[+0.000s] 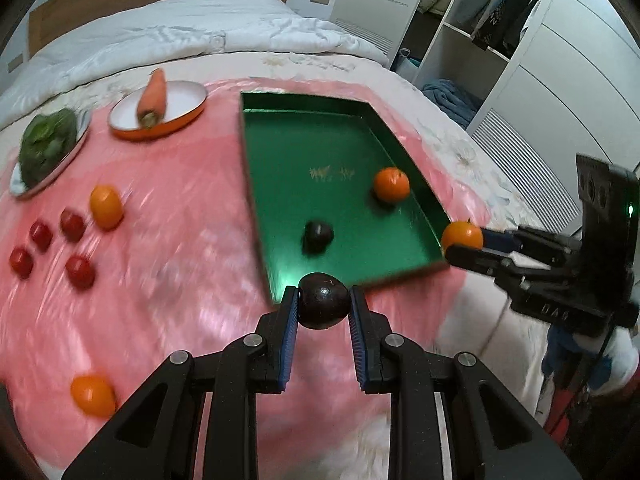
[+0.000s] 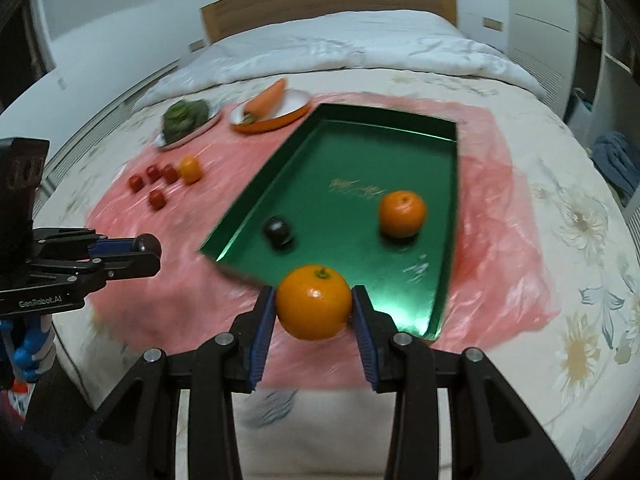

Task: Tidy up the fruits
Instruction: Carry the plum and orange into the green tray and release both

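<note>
A green tray [image 1: 280, 168] [image 2: 320, 152] lies on a pink sheet on the bed. In it are an orange [image 1: 391, 185] [image 2: 402, 213] and a dark round fruit [image 1: 317, 237] [image 2: 277, 229]. My left gripper [image 1: 324, 300] [image 2: 150, 248] is shut on another dark round fruit [image 1: 323, 300], held above the tray's near edge. My right gripper [image 2: 314, 307] [image 1: 460, 242] is shut on an orange [image 2: 314, 307] [image 1: 462, 235], held at the tray's near right corner.
On the pink sheet [image 1: 180, 240] lie two more oranges [image 1: 105, 206] [image 1: 93, 395] and several small red tomatoes [image 1: 80, 272]. An orange-rimmed plate with a carrot [image 1: 153, 96] and a plate of leafy greens [image 1: 49, 140] stand at the far left. A wardrobe [image 1: 520, 60] stands right.
</note>
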